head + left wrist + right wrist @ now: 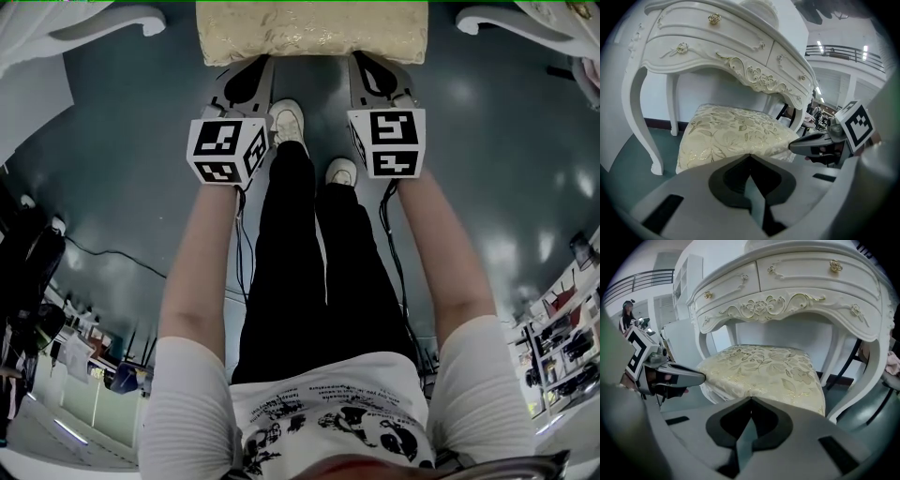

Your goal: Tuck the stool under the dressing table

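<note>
Head view: left hand-held gripper point(255, 70) and right hand-held gripper point(371, 67), both closed and empty, at the stool point(309, 30) edge; push evenly, centred between dressing table point(111, 21) legs.

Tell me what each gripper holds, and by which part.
Nothing is held. The left gripper and right gripper are both shut and empty, their tips at the near edge of the stool.

**Three Cameras, One Shared Target**

The head view looks steeply down on the left tool point(255, 66), the right tool point(367, 64) and the stool point(311, 33) at its top edge. Both gripper views look low and close along their jaws at that stool under the table point(717, 47).
</note>
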